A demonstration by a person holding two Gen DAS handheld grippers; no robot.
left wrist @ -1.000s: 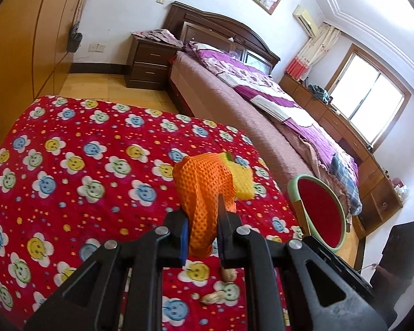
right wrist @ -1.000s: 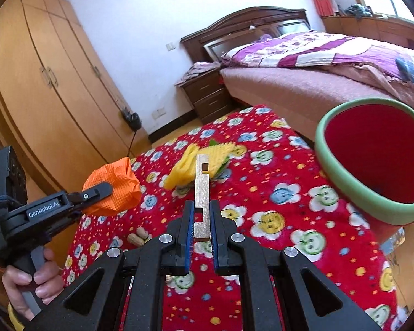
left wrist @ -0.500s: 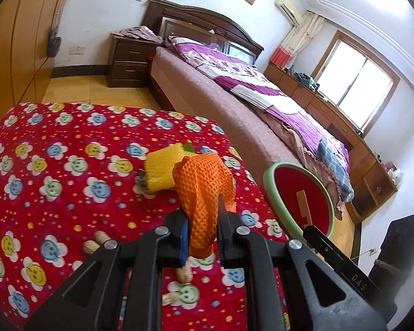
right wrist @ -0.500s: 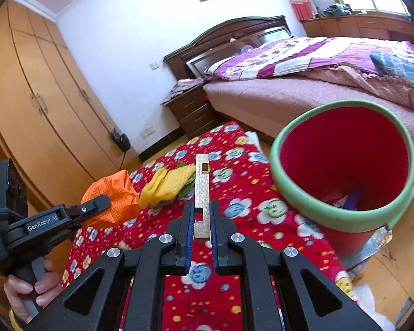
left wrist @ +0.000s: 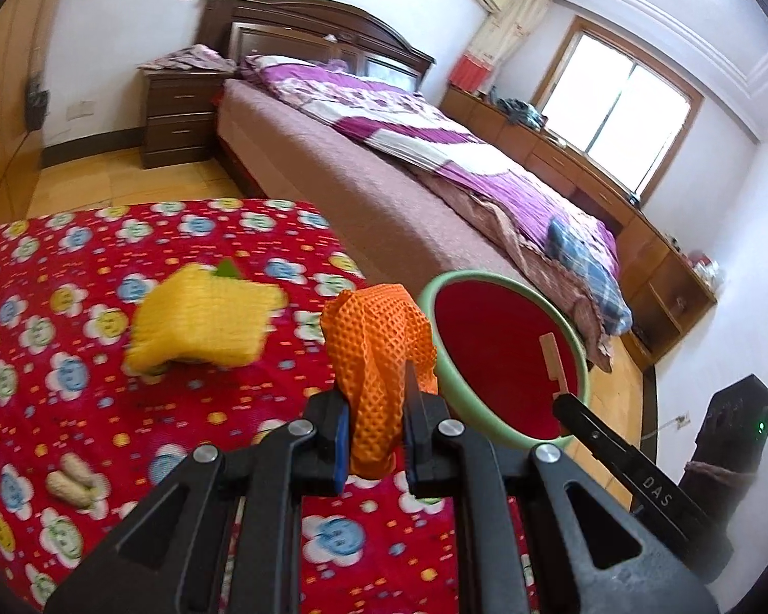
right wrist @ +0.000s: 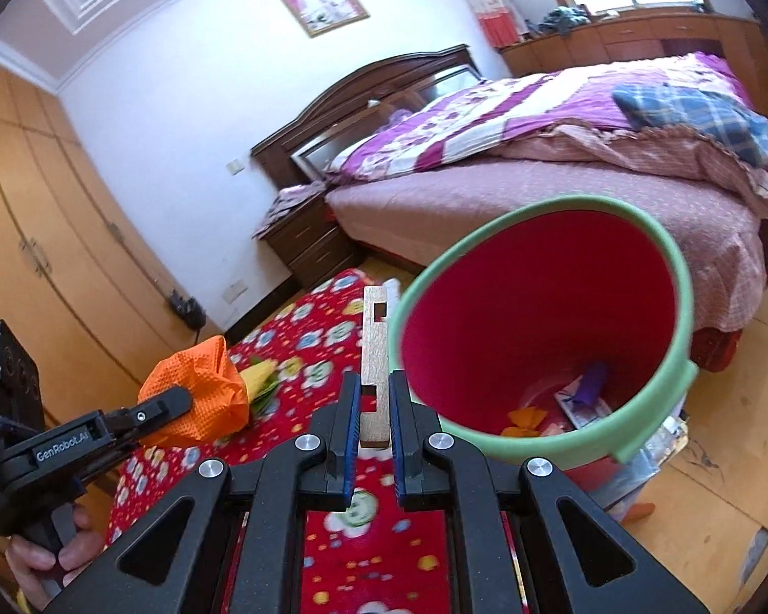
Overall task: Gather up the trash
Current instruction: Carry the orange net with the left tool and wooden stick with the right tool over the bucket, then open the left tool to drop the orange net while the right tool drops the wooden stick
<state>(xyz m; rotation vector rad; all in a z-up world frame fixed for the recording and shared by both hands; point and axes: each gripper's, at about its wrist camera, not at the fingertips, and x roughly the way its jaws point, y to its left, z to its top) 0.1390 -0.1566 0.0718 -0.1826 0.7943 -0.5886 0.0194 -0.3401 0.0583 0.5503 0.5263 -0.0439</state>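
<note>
My left gripper [left wrist: 372,422] is shut on an orange foam net [left wrist: 379,353] and holds it above the red flowered tablecloth [left wrist: 102,409], just left of the red bin with a green rim [left wrist: 507,358]. My right gripper [right wrist: 372,417] is shut on a flat wooden strip [right wrist: 375,358], held upright beside the bin's rim [right wrist: 681,358]. The strip also shows in the left wrist view [left wrist: 553,363] over the bin. The orange net also shows in the right wrist view [right wrist: 199,394]. A yellow foam net [left wrist: 205,322] lies on the cloth.
Two peanuts [left wrist: 74,481] lie on the cloth at the left. Bits of trash [right wrist: 578,399] lie in the bin's bottom. A bed [left wrist: 435,169] stands behind the table, a nightstand [left wrist: 179,117] and wardrobe doors [right wrist: 51,256] further off.
Both grippers have moved toward the bin with their loads. The bin has grown larger in both views and the right gripper's strip now stands at its rim.
</note>
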